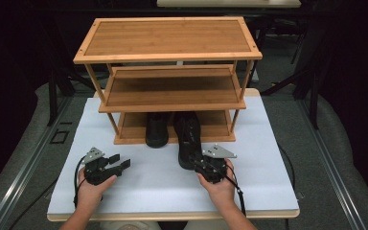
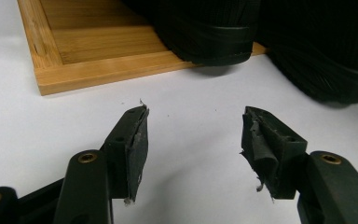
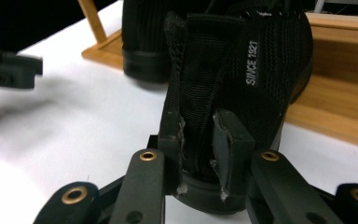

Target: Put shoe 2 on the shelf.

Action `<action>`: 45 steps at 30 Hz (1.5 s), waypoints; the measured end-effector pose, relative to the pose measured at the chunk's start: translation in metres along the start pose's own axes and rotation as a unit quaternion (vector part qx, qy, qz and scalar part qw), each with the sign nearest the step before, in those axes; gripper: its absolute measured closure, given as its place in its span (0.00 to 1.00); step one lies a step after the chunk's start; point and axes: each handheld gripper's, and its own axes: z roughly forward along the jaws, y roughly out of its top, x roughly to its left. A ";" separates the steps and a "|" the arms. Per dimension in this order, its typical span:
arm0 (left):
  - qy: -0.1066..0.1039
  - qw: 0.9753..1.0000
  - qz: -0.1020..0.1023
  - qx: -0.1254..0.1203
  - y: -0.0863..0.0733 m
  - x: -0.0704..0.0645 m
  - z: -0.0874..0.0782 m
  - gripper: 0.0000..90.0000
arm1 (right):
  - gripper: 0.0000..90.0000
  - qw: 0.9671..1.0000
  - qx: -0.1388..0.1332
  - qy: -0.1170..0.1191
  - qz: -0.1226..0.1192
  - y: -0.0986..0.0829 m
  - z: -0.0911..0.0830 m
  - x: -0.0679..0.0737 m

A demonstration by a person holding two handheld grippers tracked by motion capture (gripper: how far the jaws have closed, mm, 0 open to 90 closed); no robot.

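Note:
A three-tier bamboo shoe rack [image 1: 170, 52] stands at the back of the white table [image 1: 139, 187]. One black shoe [image 1: 156, 128] sits on the bottom shelf [image 1: 130, 128], heel toward me. A second black shoe [image 1: 188, 136] lies half on that shelf, its heel out over the table. My right gripper [image 1: 202, 165] is shut on this shoe's heel collar [image 3: 198, 116], its pads [image 3: 226, 140] pinching the knit. My left gripper [image 1: 120, 163] rests low over the table at the left, open and empty, aimed at the rack's front edge [image 2: 107, 70].
The rack's top and middle shelves [image 1: 172, 88] are bare. White table surface stretches in front of the rack and to both sides. Dark floor and metal frames [image 1: 316, 139] surround the table.

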 end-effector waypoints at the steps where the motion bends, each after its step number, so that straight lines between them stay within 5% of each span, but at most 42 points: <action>1: 0.000 1.000 0.000 0.000 0.000 0.000 0.000 0.46 | 0.82 1.000 0.000 0.000 0.000 0.000 0.000 0.000; 4: 0.000 1.000 0.000 0.000 0.000 0.000 0.001 0.46 | 0.84 1.000 -0.005 -0.006 0.008 0.009 0.008 -0.005; 5: 0.000 1.000 0.000 0.000 0.000 0.000 0.002 0.46 | 0.84 1.000 0.004 0.011 0.002 0.016 0.014 -0.009; 7: -0.001 1.000 0.003 0.002 0.000 -0.001 0.004 0.46 | 0.86 1.000 0.010 -0.004 -0.014 0.022 0.018 -0.010; 11: -0.002 1.000 0.006 0.006 0.000 -0.003 0.007 0.46 | 0.86 0.999 0.015 0.017 -0.025 0.030 0.024 -0.015; 13: -0.001 1.000 0.011 0.011 0.001 -0.005 0.010 0.46 | 0.86 0.999 0.018 -0.014 -0.029 0.033 0.028 -0.019; 19: -0.002 1.000 0.020 0.010 0.005 -0.008 0.017 0.46 | 0.86 0.999 0.028 0.017 -0.029 0.048 0.049 -0.033; 28: 0.012 0.999 0.037 -0.002 0.020 -0.013 0.030 0.46 | 0.86 0.999 0.020 -0.004 -0.027 0.056 0.071 -0.036; 32: 0.019 0.999 0.045 -0.008 0.027 -0.014 0.038 0.46 | 0.80 1.000 0.021 0.001 -0.001 0.054 0.070 -0.039; 45: 0.056 0.996 0.041 -0.047 0.033 -0.006 0.060 0.61 | 0.80 0.999 -0.013 -0.035 0.001 0.038 0.047 -0.046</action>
